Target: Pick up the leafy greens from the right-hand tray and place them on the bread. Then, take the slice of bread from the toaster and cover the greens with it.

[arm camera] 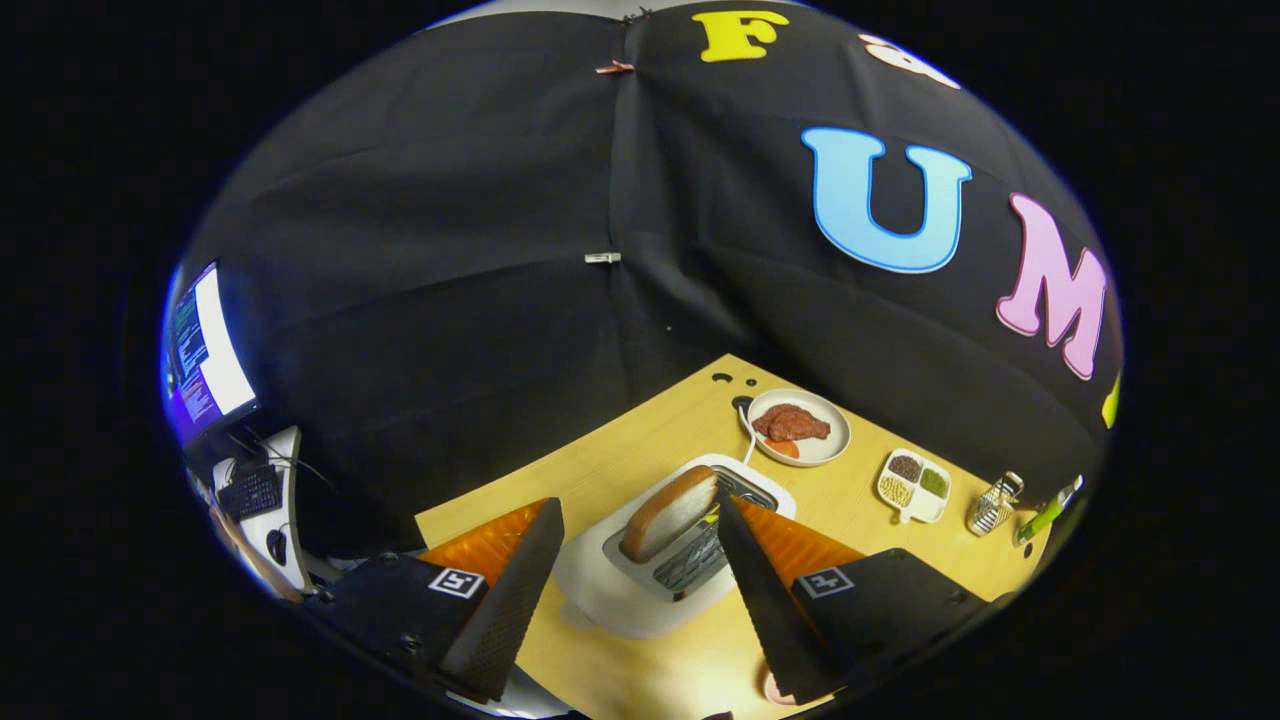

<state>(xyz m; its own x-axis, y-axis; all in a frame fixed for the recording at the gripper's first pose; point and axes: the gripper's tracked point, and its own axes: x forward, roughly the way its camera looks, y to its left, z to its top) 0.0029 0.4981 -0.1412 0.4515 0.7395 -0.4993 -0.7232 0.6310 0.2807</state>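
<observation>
Bright, sharp centre — fisheye-warped edges

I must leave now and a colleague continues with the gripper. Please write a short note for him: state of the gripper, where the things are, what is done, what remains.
Gripper: open, holding nothing, its fingers spread on either side of the toaster.
Toaster: white, on the wooden table, between and just ahead of the fingers. The bread slice stands in its slot, untouched.
Beyond the toaster: a plate with reddish food, then a small divided dish.
Leafy greens and the base bread: I cannot see them, so I cannot confirm that step is done.
Left: lift the slice from the toaster and cover the greens with it.
</observation>
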